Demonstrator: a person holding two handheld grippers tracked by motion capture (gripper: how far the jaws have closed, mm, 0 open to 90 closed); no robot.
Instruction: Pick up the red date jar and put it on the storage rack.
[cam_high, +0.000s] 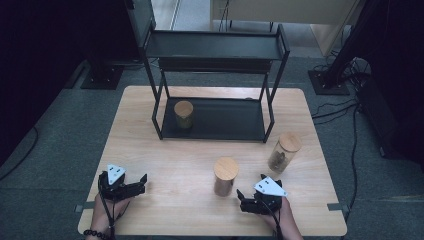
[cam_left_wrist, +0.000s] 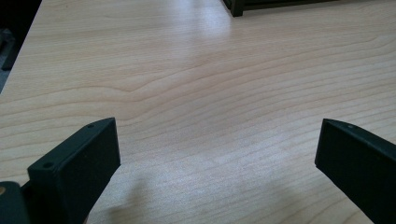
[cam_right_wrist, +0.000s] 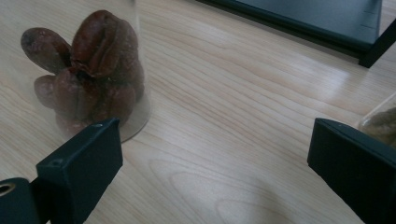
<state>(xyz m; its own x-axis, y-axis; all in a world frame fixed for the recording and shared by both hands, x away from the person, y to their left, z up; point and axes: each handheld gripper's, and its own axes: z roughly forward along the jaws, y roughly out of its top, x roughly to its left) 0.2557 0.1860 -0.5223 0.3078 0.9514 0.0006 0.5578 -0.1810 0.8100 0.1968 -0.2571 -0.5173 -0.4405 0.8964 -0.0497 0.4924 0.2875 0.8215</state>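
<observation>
Three clear jars with wooden lids are in the high view. One jar (cam_high: 183, 114) stands on the lower tray of the black shelf (cam_high: 215, 120). The middle jar (cam_high: 225, 175) stands on the table just ahead of my right gripper (cam_high: 248, 186). The right jar (cam_high: 284, 151) stands farther back. In the right gripper view the middle jar (cam_right_wrist: 93, 60) holds dark red dried pieces and sits beyond the left jaw, while the right jar (cam_right_wrist: 380, 123) peeks in past the right jaw. My right gripper (cam_right_wrist: 215, 130) is open and holds nothing. My left gripper (cam_high: 141, 184) (cam_left_wrist: 217, 130) is open over bare wood.
The light wooden table (cam_high: 165, 160) carries the two-tier black shelf at its far middle; a shelf foot (cam_left_wrist: 238, 7) shows in the left gripper view. Cables and stand bases (cam_high: 327, 82) lie on the grey floor to the right. The person's hands rest at the near edge.
</observation>
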